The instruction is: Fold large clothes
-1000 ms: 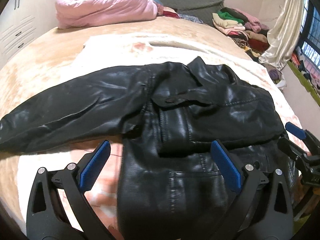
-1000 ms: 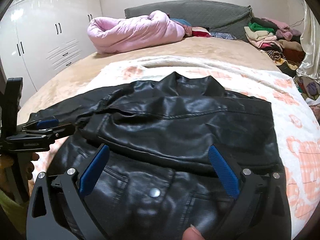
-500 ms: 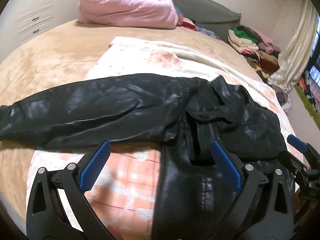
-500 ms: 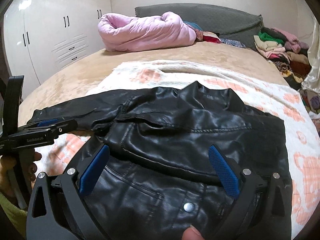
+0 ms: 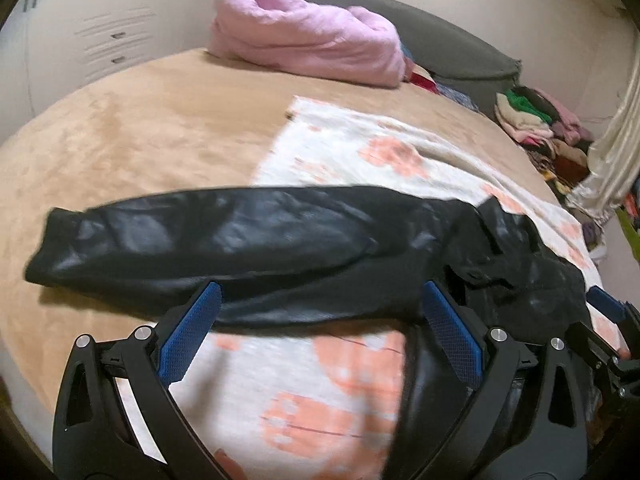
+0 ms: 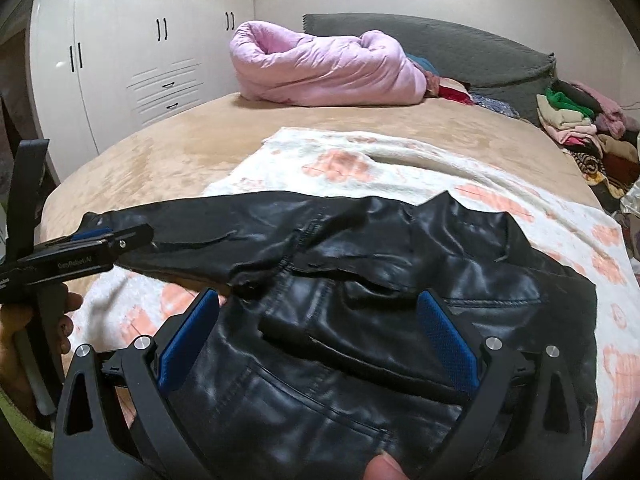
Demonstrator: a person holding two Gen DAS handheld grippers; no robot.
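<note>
On the bed (image 6: 168,160), tan plush cover, foreground:

Item: black leather jacket (image 6: 400,288), lying flat on a white blanket with orange print (image 6: 460,176). Body toward the near right; collar pointing to the far side; one sleeve (image 5: 208,240) stretched out to the left, its cuff resting past the blanket edge on the tan cover. A second dark panel lies folded across the chest.

Item: left gripper (image 5: 320,332), blue-padded fingers spread wide, nothing between them. It hovers over the near edge of the outstretched sleeve and the blanket just below it; whether it touches the leather cannot be told. In the right wrist view it appears side-on at the left edge (image 6: 92,240), held by a hand (image 6: 24,344), tips near the sleeve's cuff end.

Item: right gripper (image 6: 320,332), fingers likewise wide apart and empty, poised over the jacket front. A fingertip (image 6: 384,468) shows at the bottom edge.

Background: rolled pink quilt (image 6: 320,68) against a grey headboard (image 6: 460,48); white wardrobe (image 6: 120,52) at left; heap of mixed clothes (image 6: 580,124) at far right.
</note>
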